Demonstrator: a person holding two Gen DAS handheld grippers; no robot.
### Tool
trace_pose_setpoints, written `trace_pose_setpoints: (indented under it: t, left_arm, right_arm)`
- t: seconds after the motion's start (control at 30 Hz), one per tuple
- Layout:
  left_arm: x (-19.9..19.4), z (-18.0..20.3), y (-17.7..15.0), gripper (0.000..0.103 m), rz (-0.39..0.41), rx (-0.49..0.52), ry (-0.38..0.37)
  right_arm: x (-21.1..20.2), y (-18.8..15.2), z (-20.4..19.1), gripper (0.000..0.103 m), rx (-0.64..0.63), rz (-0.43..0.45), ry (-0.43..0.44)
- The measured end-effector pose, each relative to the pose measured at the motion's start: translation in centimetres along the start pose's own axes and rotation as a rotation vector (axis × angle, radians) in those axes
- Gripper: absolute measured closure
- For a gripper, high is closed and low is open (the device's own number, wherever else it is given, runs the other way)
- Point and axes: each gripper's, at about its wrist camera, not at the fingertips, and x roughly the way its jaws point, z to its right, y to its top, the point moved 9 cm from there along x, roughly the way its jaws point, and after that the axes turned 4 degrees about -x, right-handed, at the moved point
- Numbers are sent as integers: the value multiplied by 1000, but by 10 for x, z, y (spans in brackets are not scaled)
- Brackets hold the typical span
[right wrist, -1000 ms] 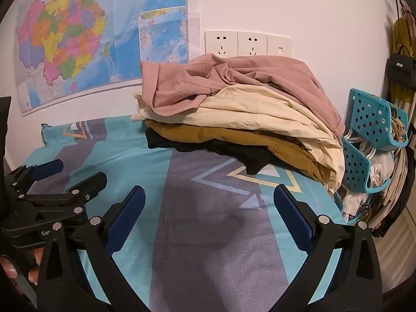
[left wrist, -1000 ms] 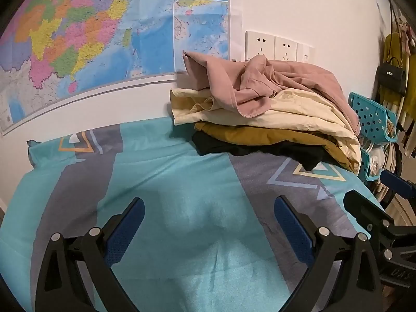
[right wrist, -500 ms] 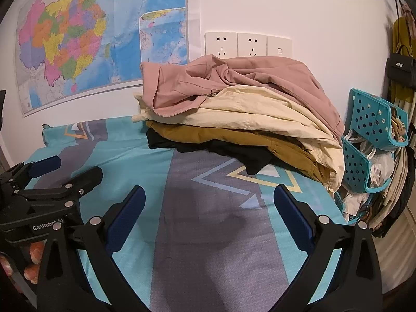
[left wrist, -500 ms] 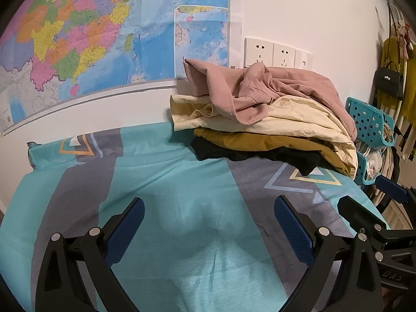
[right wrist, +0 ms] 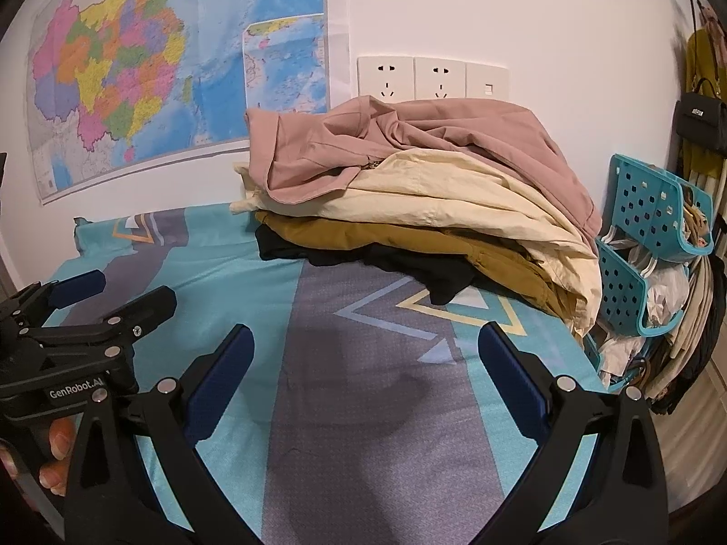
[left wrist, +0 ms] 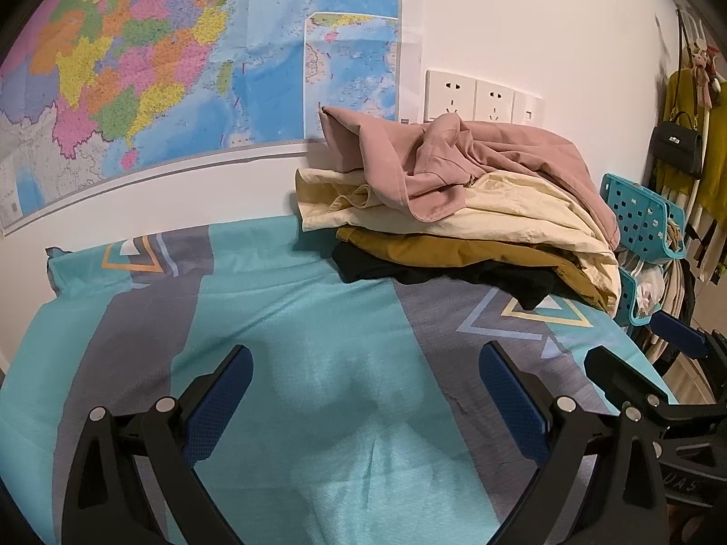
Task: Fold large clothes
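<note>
A pile of large clothes lies at the far right of the bed against the wall: a pink garment (left wrist: 490, 154) (right wrist: 409, 145) on top, then a cream one (left wrist: 500, 213) (right wrist: 454, 200), a mustard one (left wrist: 454, 250) (right wrist: 386, 236) and a black one (left wrist: 454, 272) (right wrist: 409, 263) underneath. My left gripper (left wrist: 365, 390) hovers open over the bedsheet, well short of the pile, with nothing between its fingers. My right gripper (right wrist: 363, 372) is open too and holds nothing. Each gripper shows at the edge of the other's view.
The bed carries a teal and grey patterned sheet (left wrist: 295, 318) (right wrist: 363, 408). A map (left wrist: 181, 68) and wall sockets (right wrist: 431, 77) hang behind the pile. Teal perforated baskets (right wrist: 649, 236) with clothes stand past the bed's right edge; a black handbag (left wrist: 677, 145) hangs beyond.
Both views have drawn back slightly from the pile. Both grippers stay open and hold nothing.
</note>
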Motion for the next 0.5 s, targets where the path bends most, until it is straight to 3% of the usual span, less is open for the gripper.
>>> trace_pose_setpoints:
  t: [0.5]
  left_arm:
    - [0,1,1,7,2,-1,0]
  right_arm:
    - [0,0,-1,6,1,-3,6]
